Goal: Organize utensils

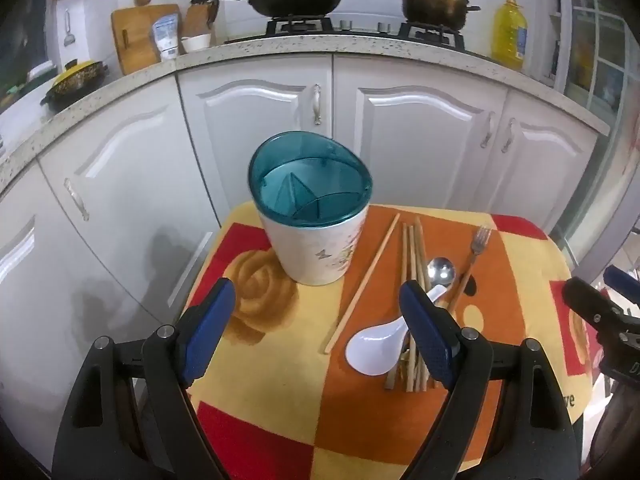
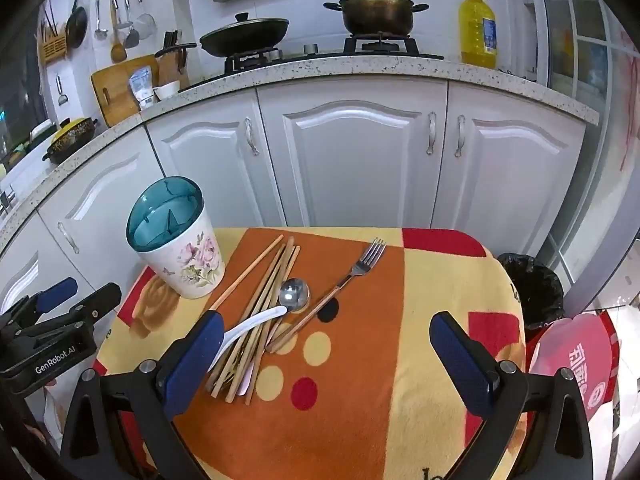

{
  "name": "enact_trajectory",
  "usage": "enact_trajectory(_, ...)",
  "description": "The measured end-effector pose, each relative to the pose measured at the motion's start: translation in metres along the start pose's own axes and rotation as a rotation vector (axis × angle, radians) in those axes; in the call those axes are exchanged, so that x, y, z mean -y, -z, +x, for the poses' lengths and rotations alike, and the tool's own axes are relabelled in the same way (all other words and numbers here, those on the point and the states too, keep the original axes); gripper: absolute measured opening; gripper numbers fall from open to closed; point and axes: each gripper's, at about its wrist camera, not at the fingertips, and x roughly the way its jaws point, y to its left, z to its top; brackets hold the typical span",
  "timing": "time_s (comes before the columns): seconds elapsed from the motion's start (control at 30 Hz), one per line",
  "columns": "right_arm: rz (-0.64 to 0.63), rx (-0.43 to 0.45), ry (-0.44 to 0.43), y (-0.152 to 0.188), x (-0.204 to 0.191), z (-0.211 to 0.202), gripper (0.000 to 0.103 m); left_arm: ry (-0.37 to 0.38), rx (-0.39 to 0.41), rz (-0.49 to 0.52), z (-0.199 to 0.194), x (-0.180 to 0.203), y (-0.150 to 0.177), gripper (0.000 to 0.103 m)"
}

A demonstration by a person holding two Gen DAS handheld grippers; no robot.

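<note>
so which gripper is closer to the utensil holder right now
Left. The left gripper hangs open just in front of the utensil holder, which stands almost between its fingers. The right gripper, also open, sits further right, past the chopsticks.

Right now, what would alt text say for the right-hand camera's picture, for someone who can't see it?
Loose utensils lie on a colourful cloth-covered table: a pile of wooden chopsticks, a white spoon, a metal spoon and a fork. A floral holder stands empty at left. The right gripper hangs open above them.
</note>
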Motion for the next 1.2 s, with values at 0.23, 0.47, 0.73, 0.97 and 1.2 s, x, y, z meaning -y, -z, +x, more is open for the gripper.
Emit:
enact_trajectory(0.23, -0.002, 0.000, 0.000, -0.005, 0.002, -0.004, 0.103, 0.036, -0.009, 0.031, -0.002, 0.012, -0.006, 0.085)
enact_trajectory(0.47, -0.012, 0.014, 0.012, -0.006, 0.000, -0.008, 0.103, 0.041, 0.004, 0.037, -0.008, 0.015, -0.010, 0.085)
enact_trajectory(0.73, -0.045, 0.041, 0.001, -0.013, -0.008, -0.014, 0.103, 0.015, 0.014, 0.030, -0.015, 0.013, -0.015, 0.085)
enact_trajectory(0.97, -0.071, 0.044, -0.001, -0.016, -0.017, -0.016, 0.103, 0.002, 0.033, 0.020, -0.020, 0.006, -0.016, 0.085)
enact_trajectory(1.2, -0.079, 0.050, -0.004, -0.015, -0.019, -0.020, 0.103, -0.002, 0.037, 0.004, -0.020, 0.001, -0.015, 0.085)
